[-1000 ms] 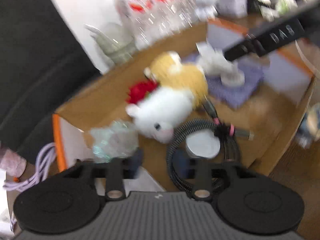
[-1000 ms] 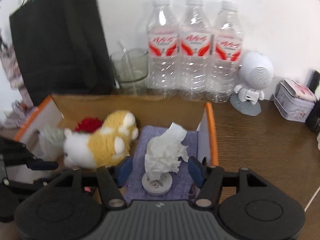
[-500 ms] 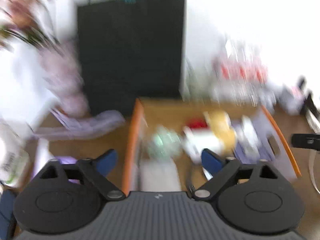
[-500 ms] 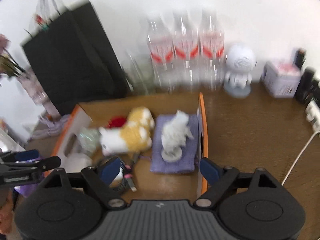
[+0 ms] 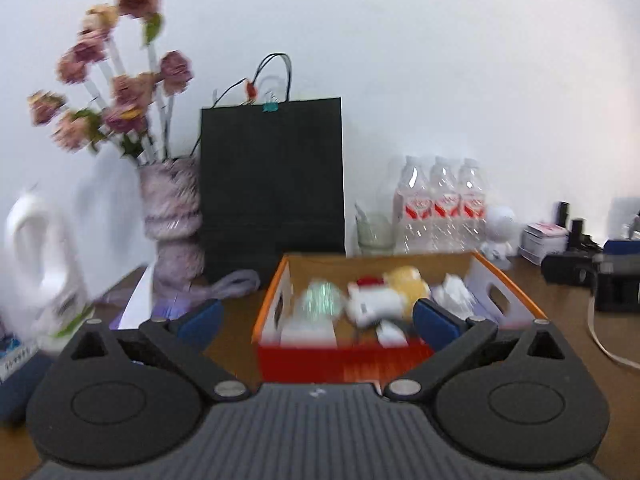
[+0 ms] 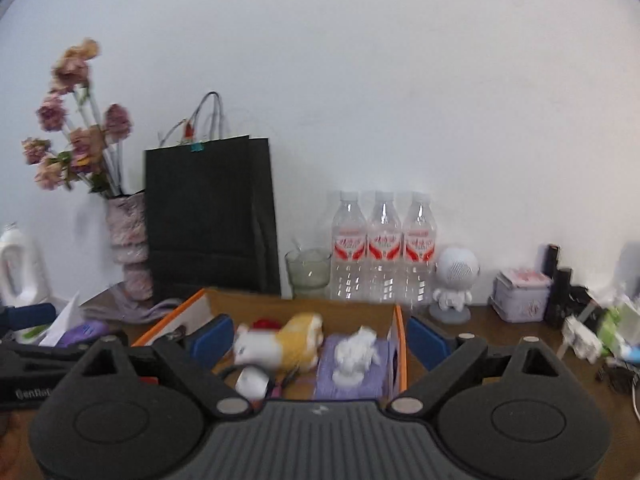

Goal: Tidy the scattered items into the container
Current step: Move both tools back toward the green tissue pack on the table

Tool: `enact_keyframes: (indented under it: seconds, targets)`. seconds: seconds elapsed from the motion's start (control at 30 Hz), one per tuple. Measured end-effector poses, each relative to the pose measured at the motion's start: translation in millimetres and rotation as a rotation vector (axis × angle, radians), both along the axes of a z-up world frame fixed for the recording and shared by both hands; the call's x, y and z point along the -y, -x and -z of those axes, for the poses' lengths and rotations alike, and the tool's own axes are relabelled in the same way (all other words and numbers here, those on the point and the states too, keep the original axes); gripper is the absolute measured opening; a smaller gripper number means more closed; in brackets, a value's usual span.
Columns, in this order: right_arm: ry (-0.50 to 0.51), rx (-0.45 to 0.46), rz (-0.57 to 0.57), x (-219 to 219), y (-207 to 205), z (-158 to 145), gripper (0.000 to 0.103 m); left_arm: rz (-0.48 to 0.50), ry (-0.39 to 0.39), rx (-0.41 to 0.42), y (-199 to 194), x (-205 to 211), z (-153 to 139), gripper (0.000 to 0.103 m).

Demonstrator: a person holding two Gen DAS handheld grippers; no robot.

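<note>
Both hand-held grippers sit back from the box w/ nothing between the blue pads. The left hand-held gripper (image 5: 316,318) stands wide open, empty. The right hand-held gripper (image 6: 318,338) has its jaws opening, also empty.

Task looks mostly done, judging by how things lie. The cardboard box (image 6: 398,322), orange-edged, sits on the wooden counter (image 6: 500,344) in front of the black paper bag (image 6: 208,220) and already holds several items: a white-and-yellow plush toy (image 6: 280,344) w/ a red bit behind it, a crumpled white tissue on a round base (image 6: 356,354) resting on a purple cloth (image 6: 350,380), a small round white thing (image 6: 250,382) near the front w/ what seems a dark cable around it, and in the left view a greenish crinkly ball (image 5: 320,300) at the box's left end.

What's left is unclear. Some loose bits lie at the far right of the counter (image 6: 592,332), and purple stuff lies at the left by the vase (image 6: 130,240); whether any of that counts as scattered items can't be told. The water bottles (image 6: 382,248), glass (image 6: 308,272) and white figurine (image 6: 456,280) stand neatly along the wall, prob. not part of the job.

Hard to read: left view is motion-blurred, so box contents smear together. Each gripper body hides the box's near part and the counter in front of it. The other hand-held gripper shows only at frame edges.
</note>
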State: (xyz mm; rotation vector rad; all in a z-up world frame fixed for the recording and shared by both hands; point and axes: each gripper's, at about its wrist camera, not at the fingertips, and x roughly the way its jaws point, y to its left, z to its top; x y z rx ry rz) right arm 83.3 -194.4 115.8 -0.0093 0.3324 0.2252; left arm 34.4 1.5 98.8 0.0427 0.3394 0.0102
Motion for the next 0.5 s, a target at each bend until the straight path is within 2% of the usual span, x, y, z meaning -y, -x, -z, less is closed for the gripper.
enact_keyframes:
  seconds: [0.1,0.2,0.27,0.37,0.5]
  targets:
    - [0.048,0.006,-0.032,12,64,31,0.093,0.019,0.015,-0.006,67,6,23,0.103]
    - [0.048,-0.069,0.001,25,122,61,0.093,0.015,0.024,-0.019,125,13,45,0.103]
    - [0.02,-0.104,-0.012,32,153,74,0.093,0.042,0.004,-0.051,145,16,54,0.103]
    - [0.01,-0.149,-0.028,37,177,89,0.093,0.053,-0.021,-0.052,150,17,57,0.103]
    - [0.001,-0.158,-0.014,36,164,91,0.092,0.054,0.001,-0.057,118,11,49,0.103]
